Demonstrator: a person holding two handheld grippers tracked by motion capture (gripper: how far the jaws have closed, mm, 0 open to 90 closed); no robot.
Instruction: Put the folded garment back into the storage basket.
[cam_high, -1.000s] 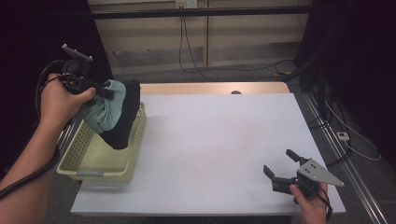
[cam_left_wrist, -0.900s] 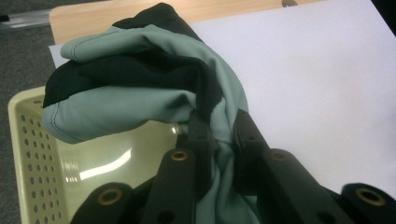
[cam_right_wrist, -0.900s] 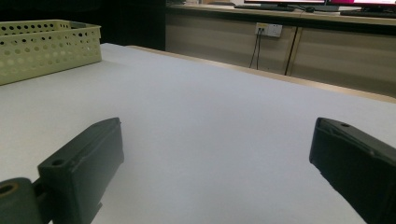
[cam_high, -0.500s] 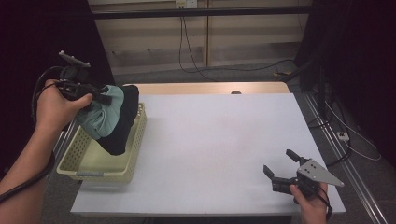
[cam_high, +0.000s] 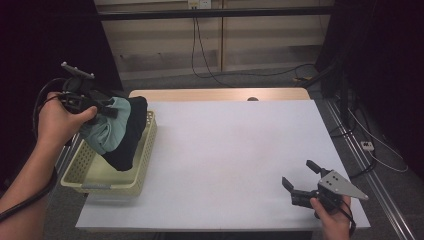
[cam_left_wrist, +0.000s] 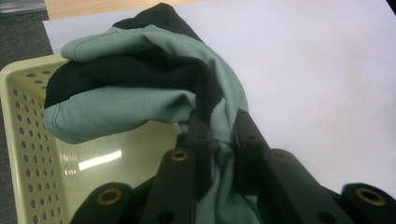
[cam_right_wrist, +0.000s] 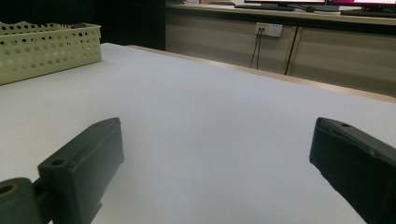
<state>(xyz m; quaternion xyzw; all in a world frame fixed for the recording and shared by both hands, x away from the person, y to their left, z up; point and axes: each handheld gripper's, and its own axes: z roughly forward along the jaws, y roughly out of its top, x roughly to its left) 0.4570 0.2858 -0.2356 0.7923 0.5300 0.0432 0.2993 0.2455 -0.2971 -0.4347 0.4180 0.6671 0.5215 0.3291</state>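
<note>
Covering wooden table (cam_high: 220, 94), white sheet (cam_high: 225, 150); left gripper (cam_left_wrist: 219, 135) pinching cloth (cam_high: 112, 132), right gripper (cam_high: 300, 180) spread.

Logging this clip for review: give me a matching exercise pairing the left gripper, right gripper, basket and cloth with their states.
Things:
1. left gripper
2. right gripper
3. basket
4. cloth

States:
A. green and black, bunched, held up over the basket
B. open, low at the table's near right corner
C. pale yellow, perforated, at the table's left edge
D. shut on fabric

Pairs: 1-D, 2-B, 3-C, 4-A
</note>
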